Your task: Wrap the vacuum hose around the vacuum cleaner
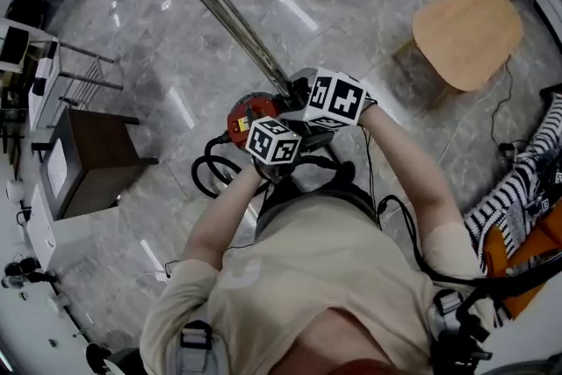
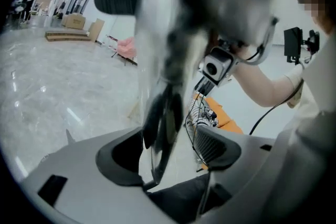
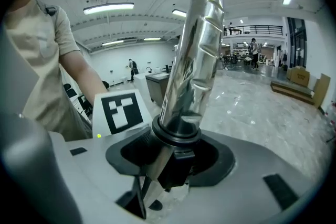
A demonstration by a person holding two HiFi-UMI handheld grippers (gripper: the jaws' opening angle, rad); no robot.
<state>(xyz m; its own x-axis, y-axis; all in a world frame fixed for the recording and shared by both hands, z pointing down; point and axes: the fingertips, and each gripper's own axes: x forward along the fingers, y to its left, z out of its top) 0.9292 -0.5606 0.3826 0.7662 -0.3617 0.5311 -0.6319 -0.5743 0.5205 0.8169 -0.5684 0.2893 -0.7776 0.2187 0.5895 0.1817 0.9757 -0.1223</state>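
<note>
Clamping the tube [image 3: 194, 60] at its black collar [image 3: 176, 136], the right gripper [image 3: 176, 162] grips it between both jaws. The left gripper [image 2: 168, 157] has its jaws apart, with a blurred dark part [image 2: 161, 123] loose between them.

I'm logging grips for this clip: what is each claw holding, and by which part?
The right claw grips the metal vacuum tube at its black collar. The left claw is open: a blurred dark piece passes between its jaws, unclamped.
</note>
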